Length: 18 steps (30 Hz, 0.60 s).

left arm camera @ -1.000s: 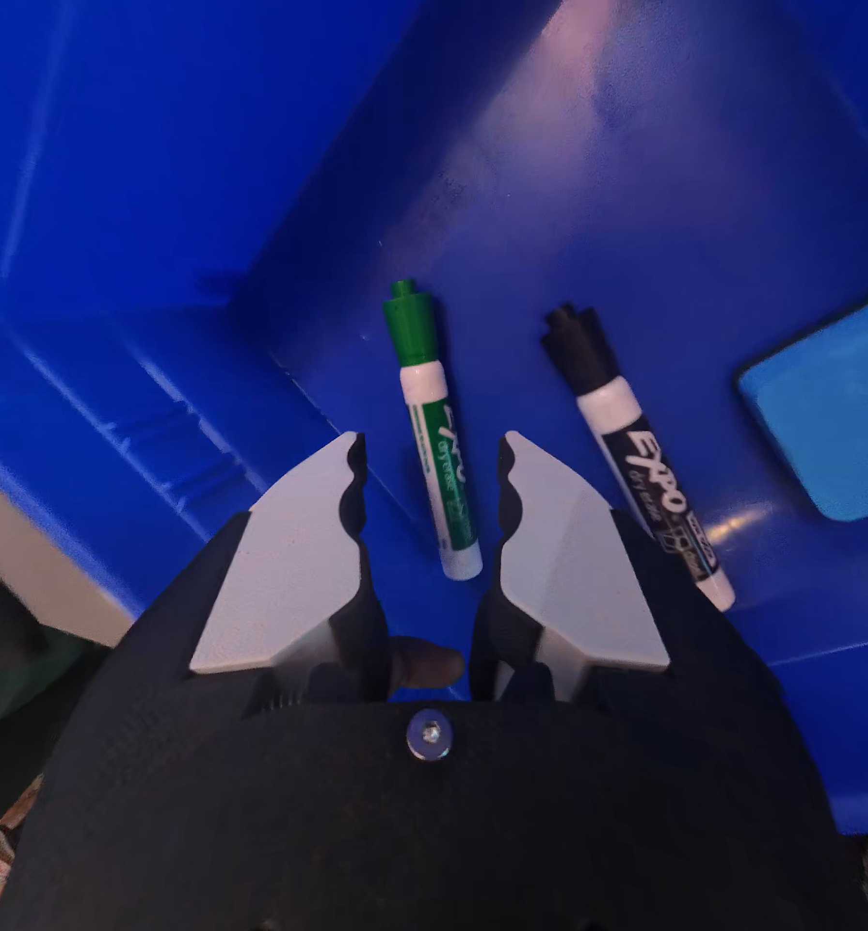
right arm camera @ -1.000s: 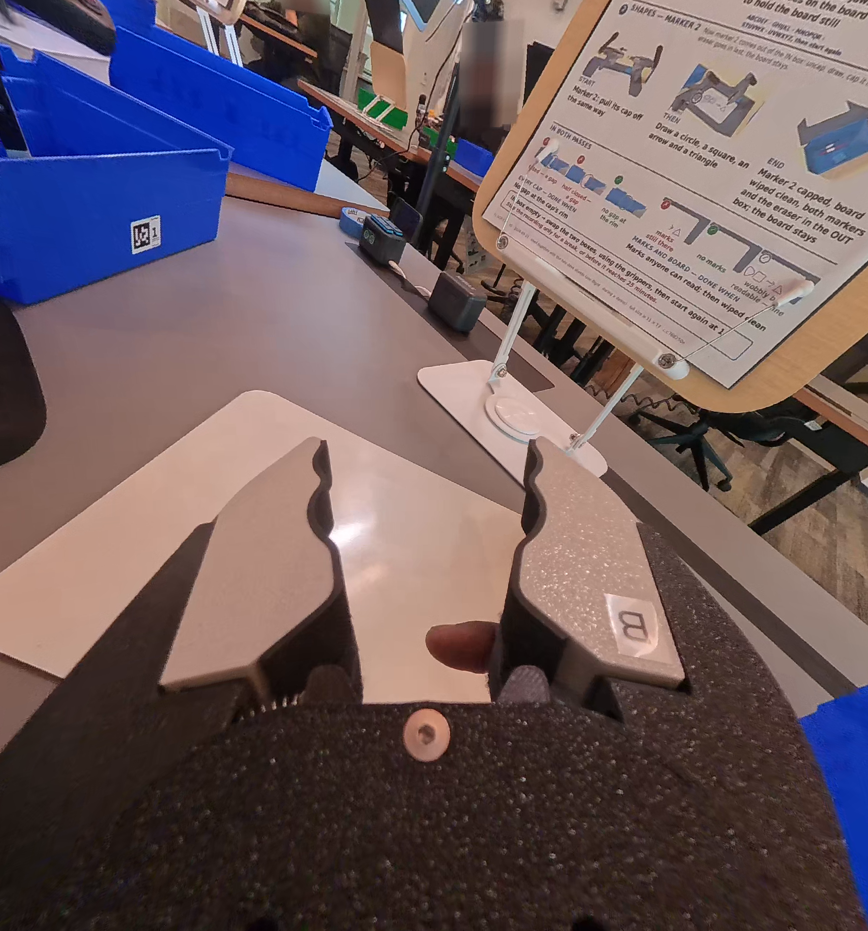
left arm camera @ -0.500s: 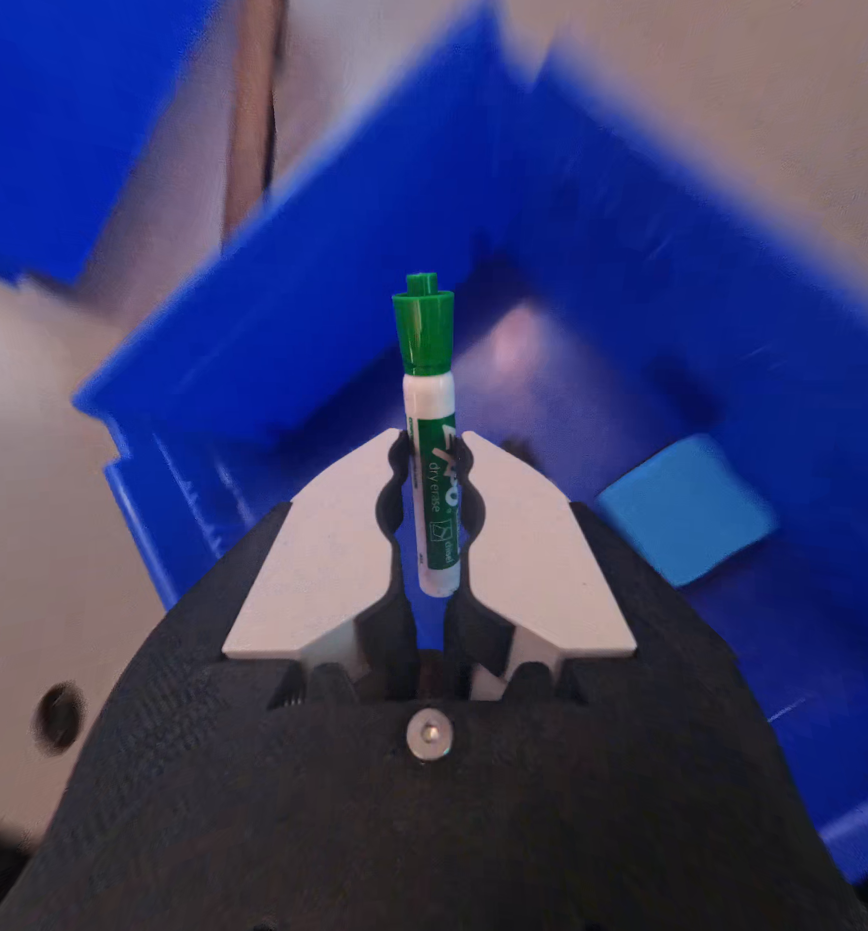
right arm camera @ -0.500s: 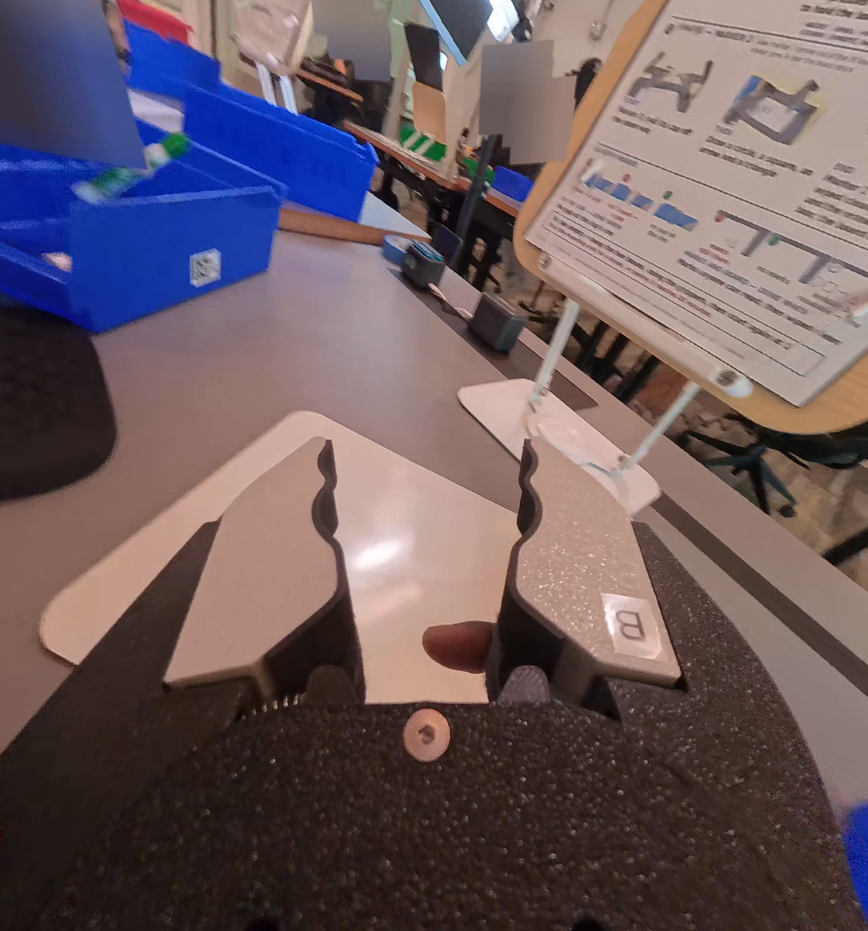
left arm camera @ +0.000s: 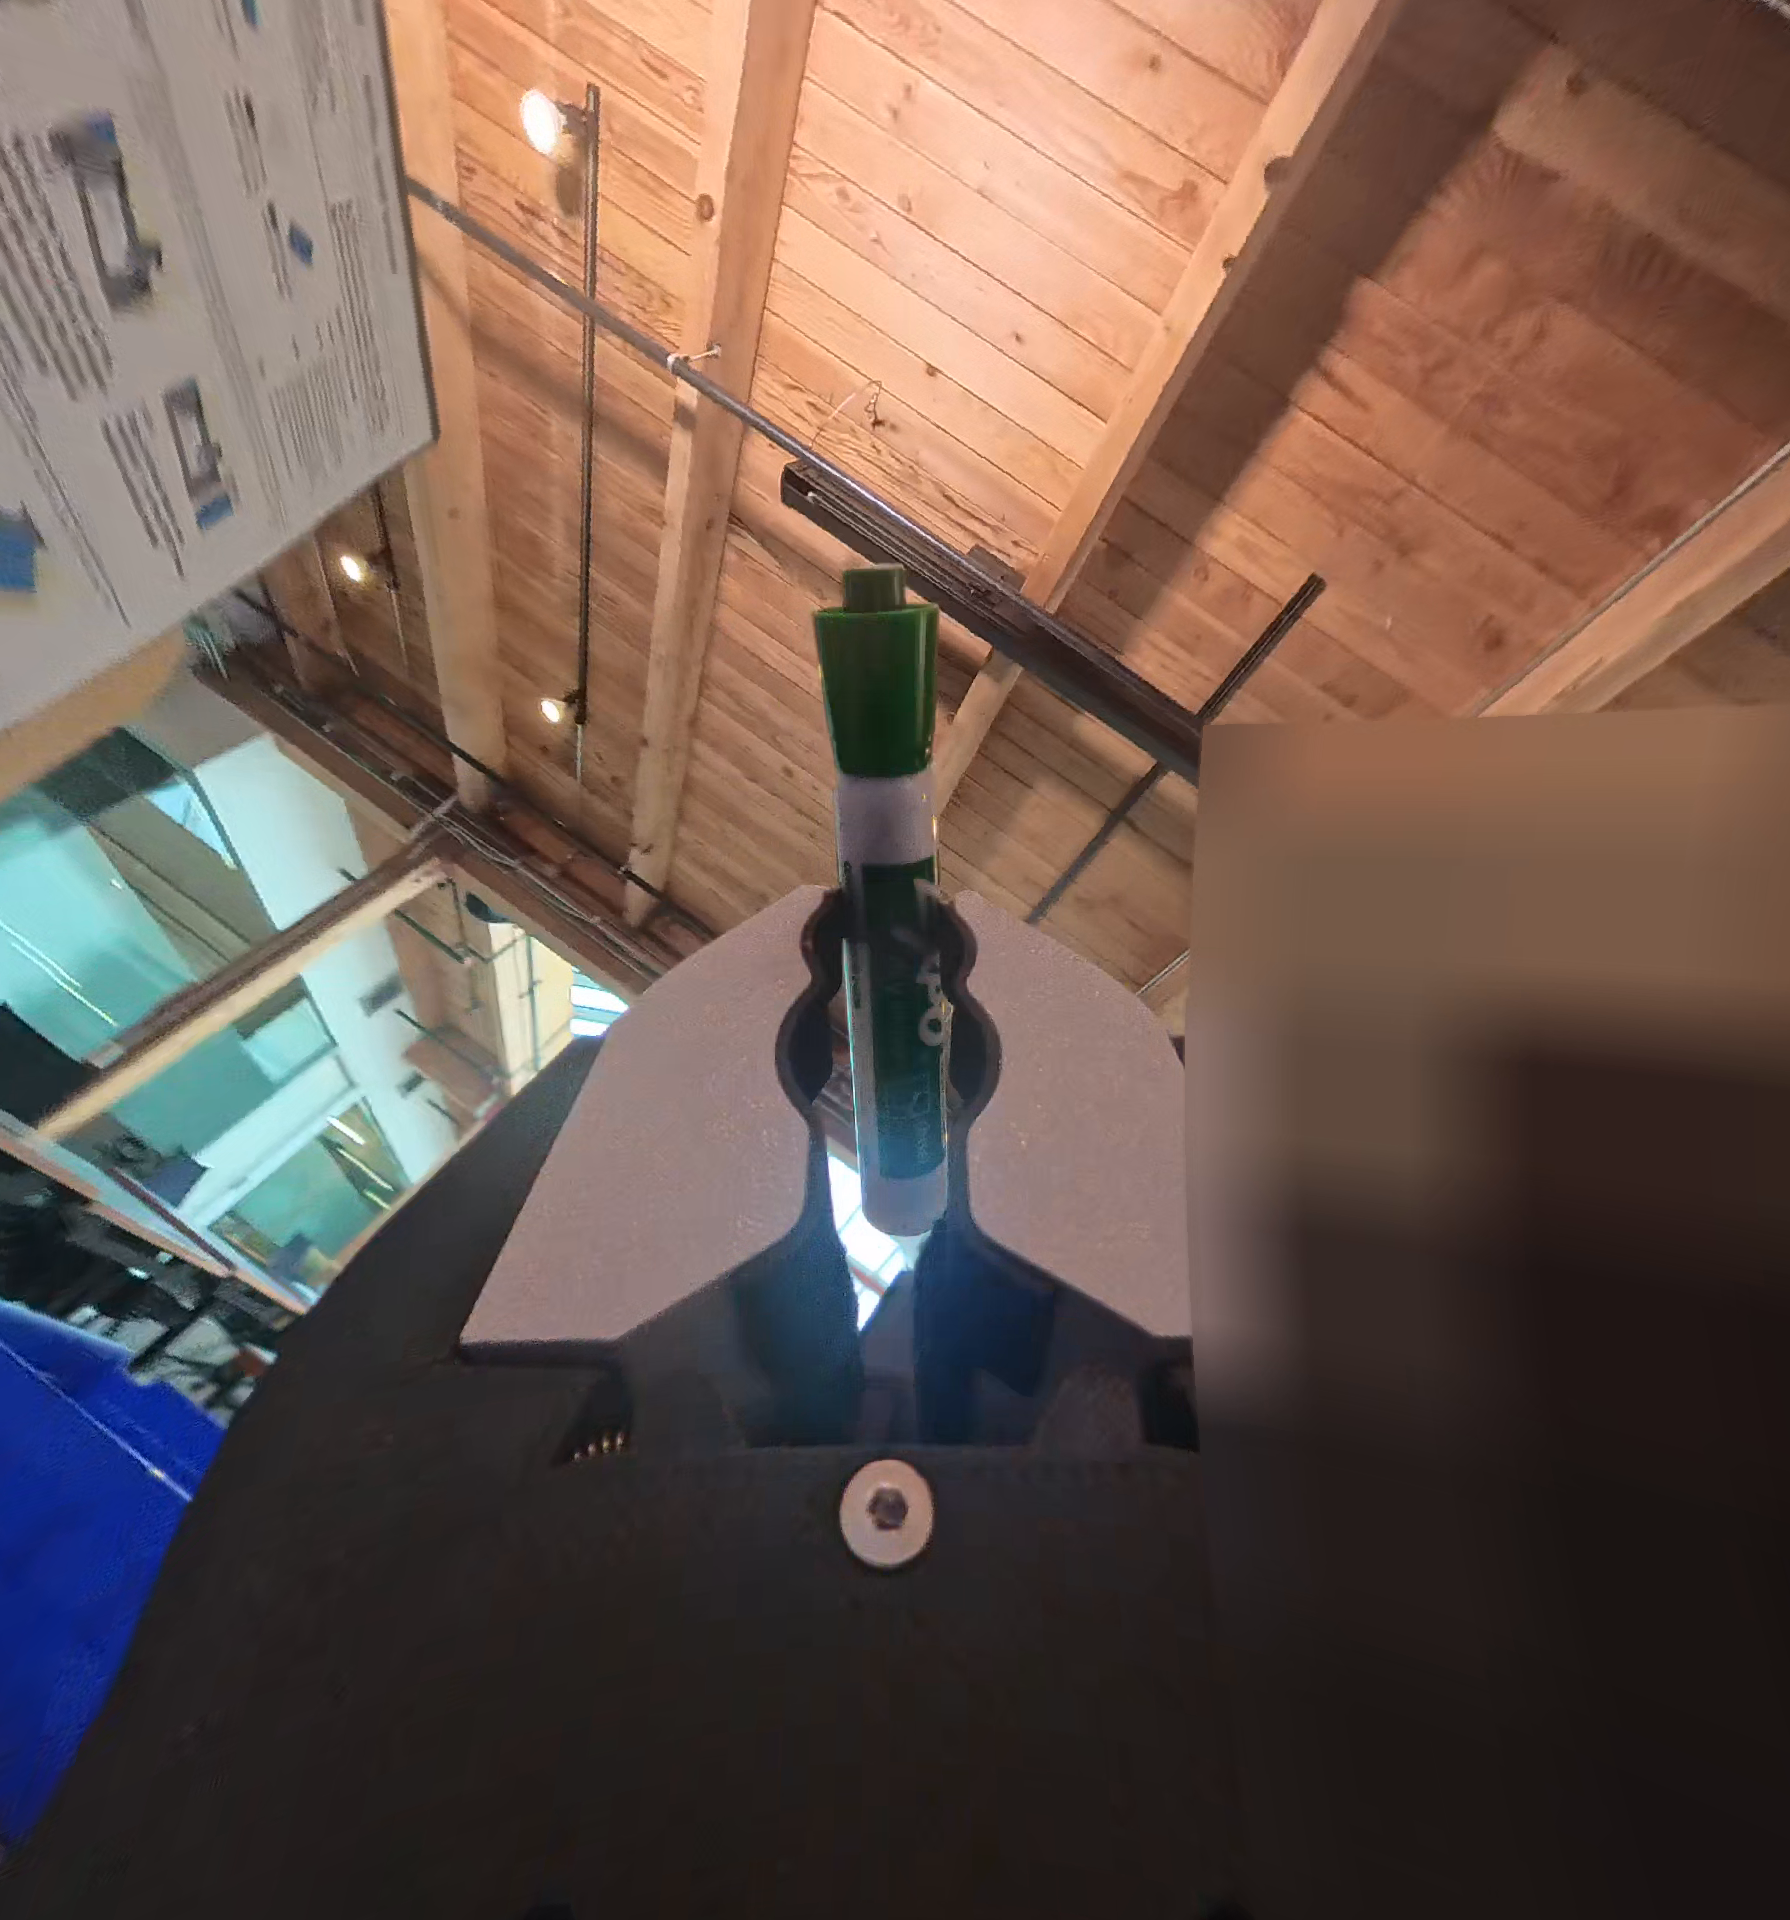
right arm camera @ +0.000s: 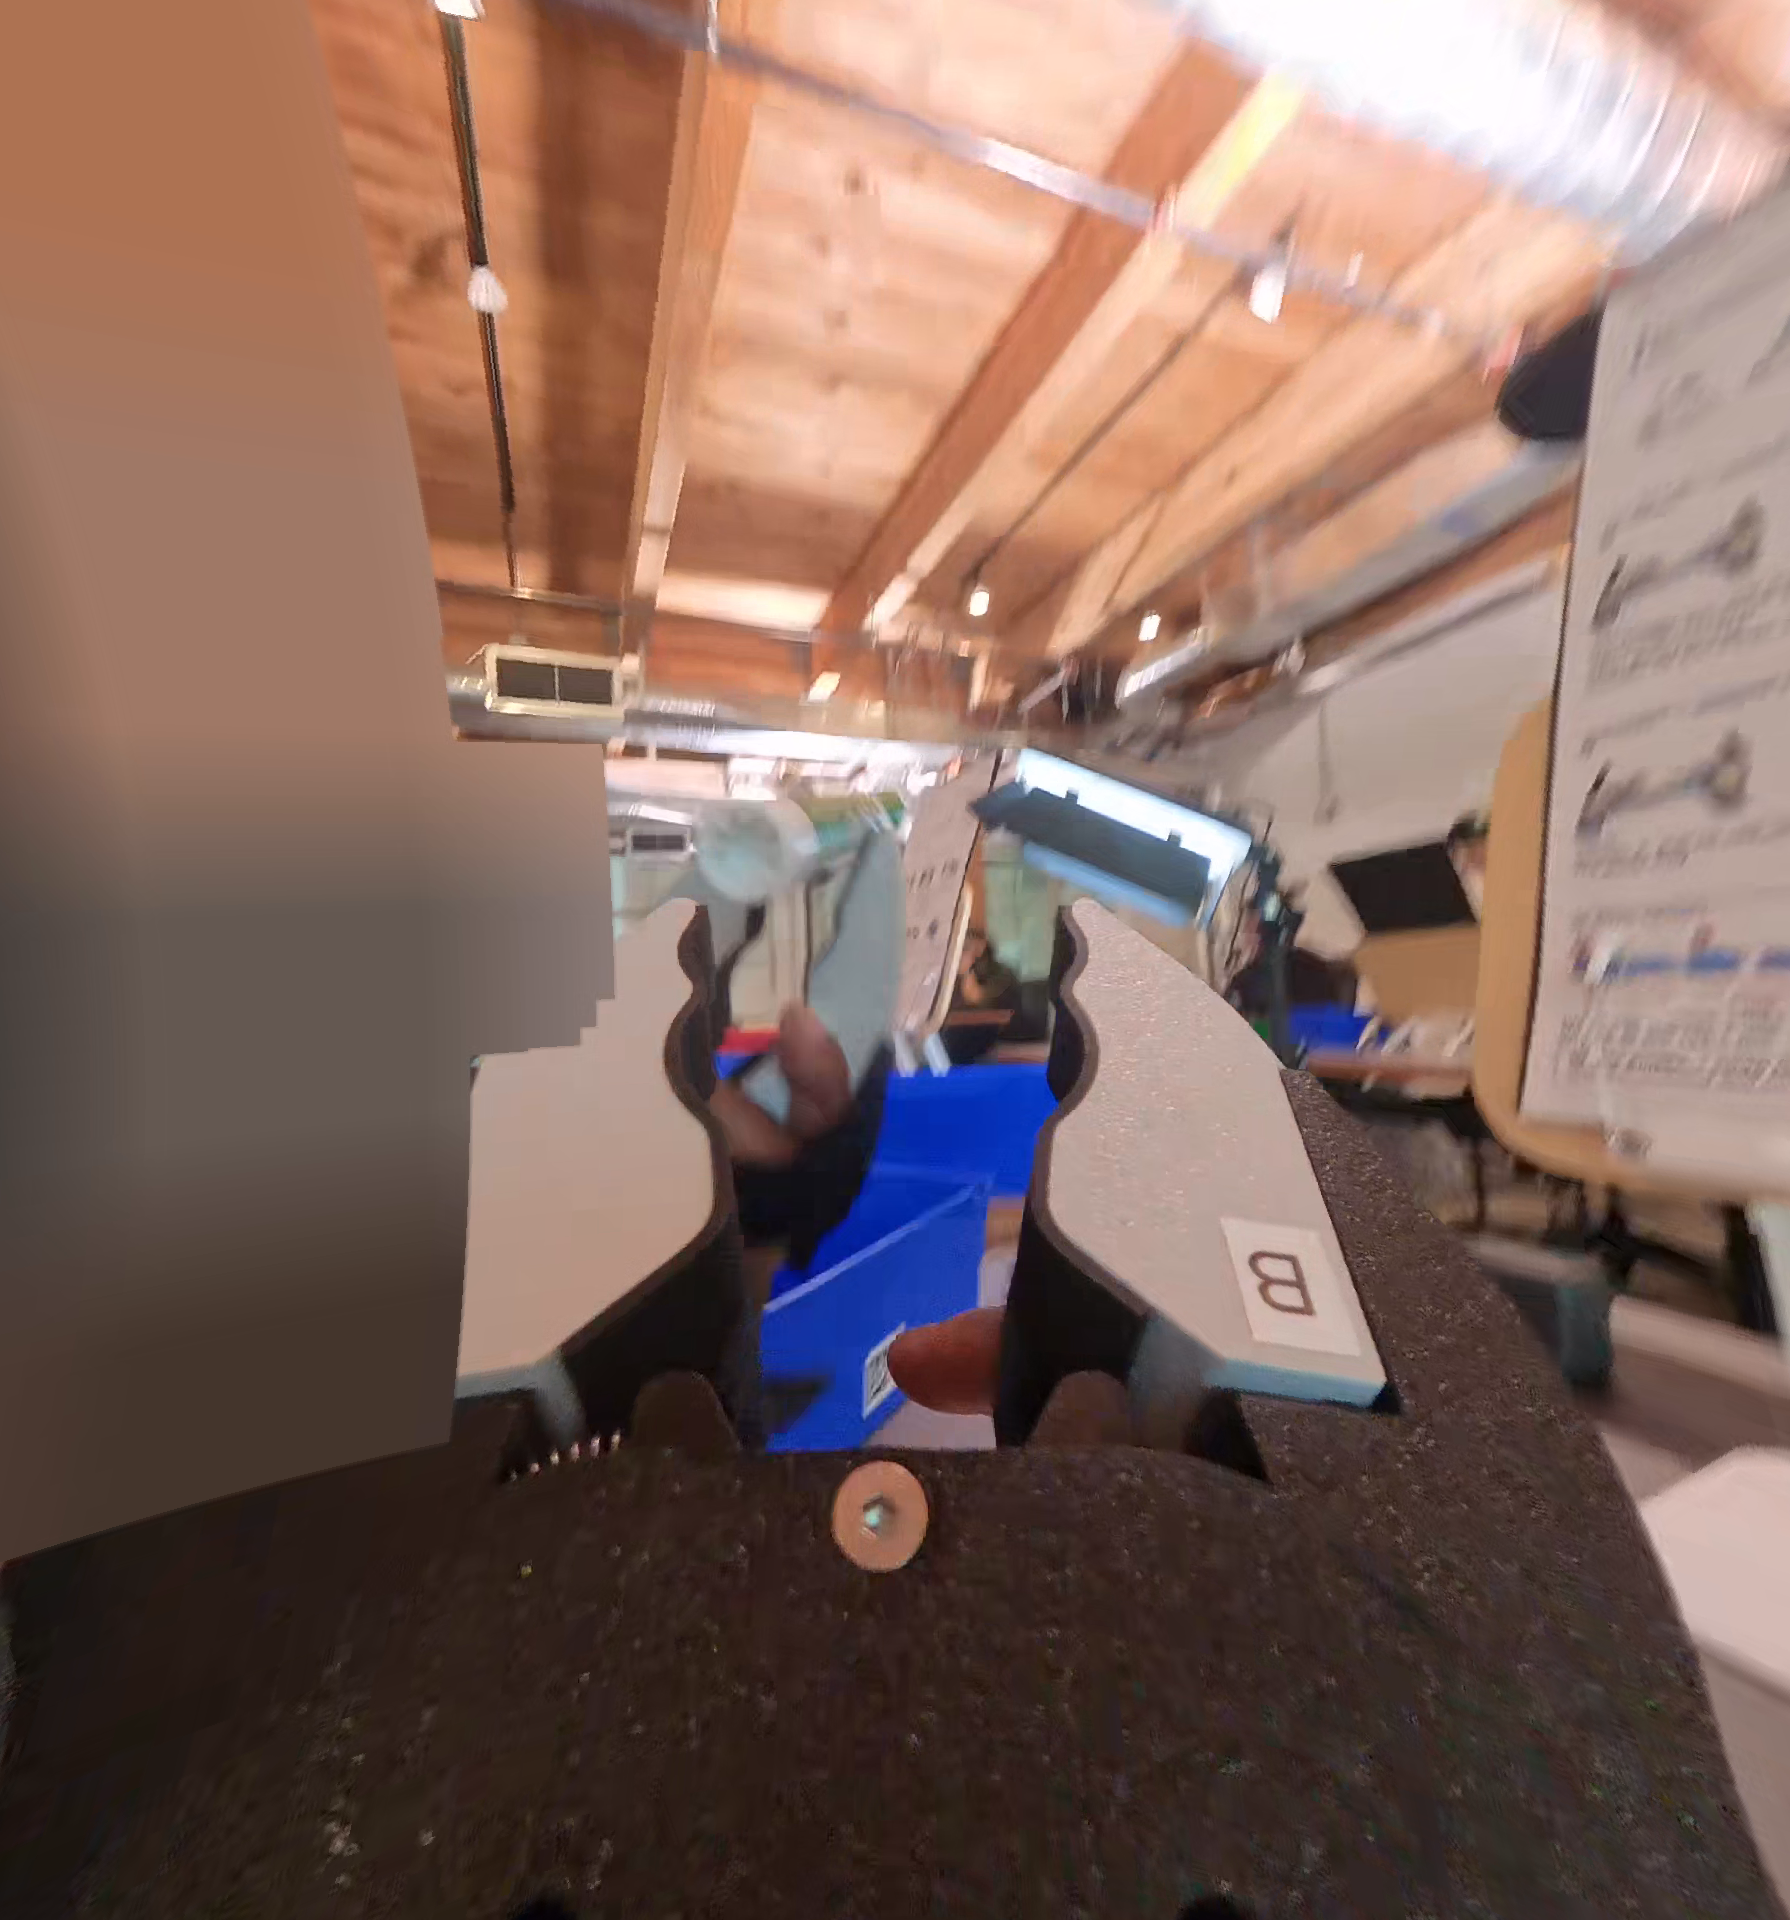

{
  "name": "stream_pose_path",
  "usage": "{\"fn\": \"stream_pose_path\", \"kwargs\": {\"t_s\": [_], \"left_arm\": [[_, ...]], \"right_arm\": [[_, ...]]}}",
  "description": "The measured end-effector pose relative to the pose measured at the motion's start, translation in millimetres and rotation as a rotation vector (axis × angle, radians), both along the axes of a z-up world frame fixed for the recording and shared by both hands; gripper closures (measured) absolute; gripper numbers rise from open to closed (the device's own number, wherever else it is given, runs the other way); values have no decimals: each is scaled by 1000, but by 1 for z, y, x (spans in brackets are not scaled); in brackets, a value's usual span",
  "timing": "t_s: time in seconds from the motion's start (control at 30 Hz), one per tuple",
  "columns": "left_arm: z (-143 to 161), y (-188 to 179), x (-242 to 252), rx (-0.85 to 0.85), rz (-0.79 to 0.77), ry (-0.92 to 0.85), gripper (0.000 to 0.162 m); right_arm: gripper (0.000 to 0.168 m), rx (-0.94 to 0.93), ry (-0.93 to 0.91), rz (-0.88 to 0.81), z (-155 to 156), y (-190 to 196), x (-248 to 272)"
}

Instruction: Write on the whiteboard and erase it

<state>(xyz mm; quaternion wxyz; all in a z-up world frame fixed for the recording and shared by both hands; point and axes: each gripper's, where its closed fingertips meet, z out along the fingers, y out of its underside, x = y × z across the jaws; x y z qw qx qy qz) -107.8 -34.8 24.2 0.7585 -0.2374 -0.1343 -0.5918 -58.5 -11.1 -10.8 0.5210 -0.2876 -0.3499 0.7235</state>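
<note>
My left gripper point(left arm camera: 889, 914) is shut on the green marker point(left arm camera: 883, 831), which stands up between the jaws with its green cap on, pointing at the wooden ceiling. My right gripper point(right arm camera: 878, 935) is open and empty, tilted up toward the room. Beyond its jaws the other gripper's grey finger and a hand point(right arm camera: 803, 1060) show, blurred. The whiteboard, the black marker and the eraser are out of view.
An instruction sheet on a board stands at the upper left in the left wrist view point(left arm camera: 143, 312) and at the right in the right wrist view point(right arm camera: 1701, 779). A blue bin point(right arm camera: 870, 1320) lies beyond my right gripper; another blue bin edge point(left arm camera: 29, 1507) is lower left. Left tips to right tips: about 7 centimeters.
My left gripper closed on the green marker, lifted it out of the blue bin and tipped upward. My right gripper rose off the whiteboard and tilted up, still open.
</note>
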Motion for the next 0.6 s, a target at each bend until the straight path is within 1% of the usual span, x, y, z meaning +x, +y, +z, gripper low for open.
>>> {"fn": "stream_pose_path", "kwargs": {"t_s": [0.07, 0.1, 0.17, 0.3, 0.33, 0.4, 0.47, 0.5, 0.57, 0.6], "left_arm": [[-7, 16, 21, -6, -97, -41, 145], [-10, 22, 30, -12, -143, -63, 145], [-16, 29, 45, -31, -202, -88, 145], [-28, 39, 74, -92, -241, -21, 145], [-29, 39, 81, -94, -264, -5, 144], [-30, 37, 90, -91, -275, 38, 144], [-32, 34, 97, -96, -288, 140, 144], [-35, 32, 99, -103, -270, 218, 143], [-42, 24, 95, -110, -155, 428, 125], [-51, 22, 92, -145, -67, 582, 120]], "right_arm": [[110, 49, 80, -53, 14, -3, 6], [114, 80, 97, -75, 18, -4, 8], [118, 135, 127, -115, 23, -5, 14], [136, 220, 178, -223, 30, 0, 29], [147, 246, 171, -241, 30, 0, 30], [147, 265, 172, -235, 30, -2, 37], [148, 248, 163, -189, 30, -2, 44], [148, 219, 147, -158, 30, -1, 48], [147, 163, 72, -74, 28, 6, 52], [147, 142, 10, -17, 24, 9, 52]]}}
